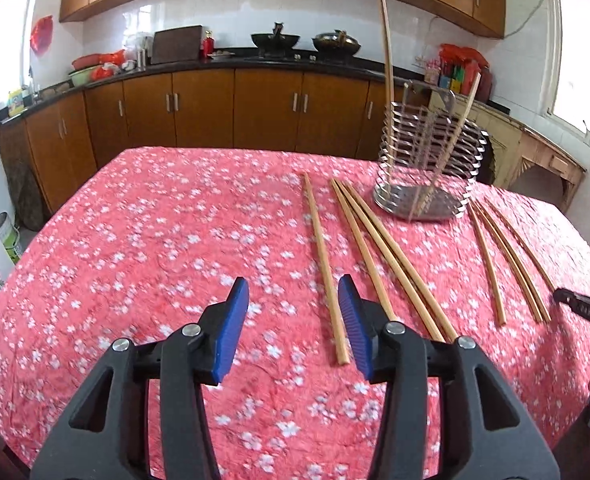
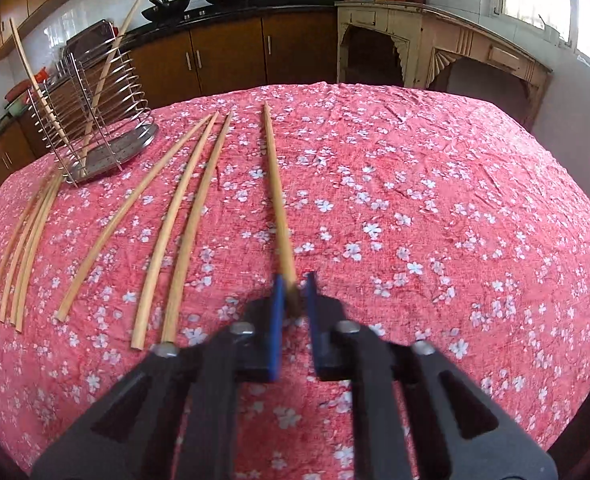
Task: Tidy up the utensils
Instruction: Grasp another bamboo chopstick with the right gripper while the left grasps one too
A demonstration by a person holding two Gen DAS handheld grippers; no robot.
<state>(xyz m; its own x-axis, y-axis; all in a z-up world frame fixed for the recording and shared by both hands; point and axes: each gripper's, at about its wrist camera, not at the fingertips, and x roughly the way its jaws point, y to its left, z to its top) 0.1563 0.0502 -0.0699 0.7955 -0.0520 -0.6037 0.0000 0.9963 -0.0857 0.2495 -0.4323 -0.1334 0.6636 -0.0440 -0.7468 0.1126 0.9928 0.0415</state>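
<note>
Right tongs state: my right gripper (image 2: 294,294) is clenched on the near end of the rightmost chopstick (image 2: 275,188); the blue pads pinch the wood from both sides, just short of its tip.
Left tongs state: my left gripper (image 1: 293,316) is released, jaws apart, with nothing between the pads.
Held chopstick position: it lies flat on the floral tablecloth (image 2: 435,200), apart from the others, with its far end toward the kitchen counter.
Held chopstick axis: the long axis runs straight away from me, nearly in line with my right tongs' pointing direction; the grip is at the end, not the middle.
Left target: the single chopstick (image 1: 322,260) lies just to the right of my open left jaws, with its near end beside the right pad.
Left target axis: it runs away from me, tilting slightly left at the far end; I judge a small sideways shift is needed to straddle it.
Remaining chopsticks: a loose group (image 1: 391,256) lies further right; three more (image 1: 507,260) lie beyond it, near my right tongs.
Wire holder position: the wire holder (image 2: 95,120) stands far left of my right tongs; two chopsticks already lean upright in it.
Nearer hand to holder: I cannot tell with certainty.
Judgement: end-gripped, the stick will swing on lifting; tip it upright before insertion.
</note>
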